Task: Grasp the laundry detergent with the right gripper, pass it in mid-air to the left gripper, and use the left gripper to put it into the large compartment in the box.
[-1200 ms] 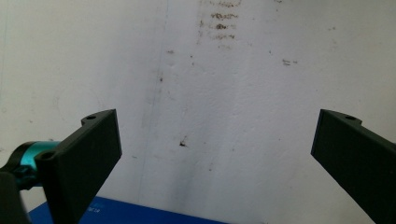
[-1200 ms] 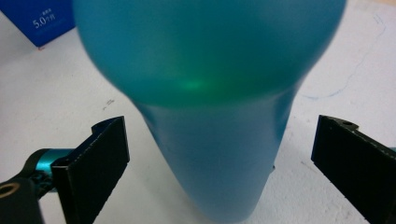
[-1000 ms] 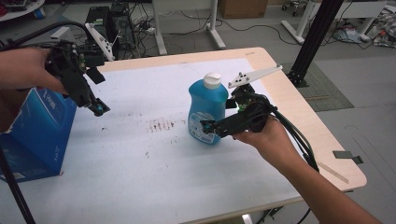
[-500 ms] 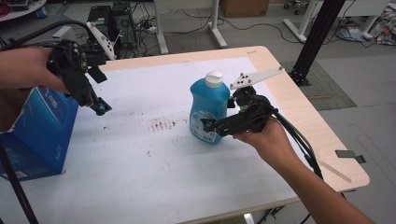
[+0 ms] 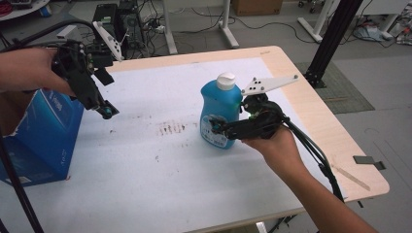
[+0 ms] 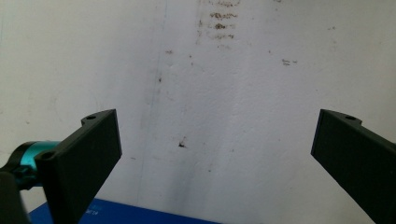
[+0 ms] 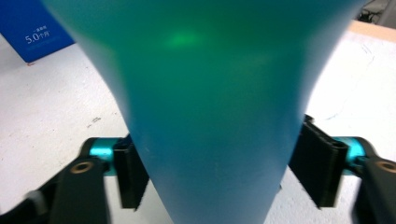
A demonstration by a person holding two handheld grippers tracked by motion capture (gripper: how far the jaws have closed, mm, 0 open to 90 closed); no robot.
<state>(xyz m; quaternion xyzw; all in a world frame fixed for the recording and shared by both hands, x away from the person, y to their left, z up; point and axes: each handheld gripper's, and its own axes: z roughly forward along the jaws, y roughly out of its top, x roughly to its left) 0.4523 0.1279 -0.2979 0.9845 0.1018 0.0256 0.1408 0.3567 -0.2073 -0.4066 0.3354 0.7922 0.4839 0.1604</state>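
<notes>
White table sheet [image 5: 145, 184]: right gripper [image 5: 218, 130] pinching blue bottle [image 5: 219, 114] low, may tip top-heavy; left gripper [image 5: 108, 111] spread, idle.

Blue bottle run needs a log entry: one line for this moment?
right gripper: shut on blue bottle | bottle: upright | left gripper: open, above table

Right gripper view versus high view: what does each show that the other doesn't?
Only the right gripper view shows both jaws pressed against the blue bottle's sides. Only the high view shows the bottle's white cap, the left gripper raised open and the table edge. Both show the bottle, the blue box and the white mat.
</notes>
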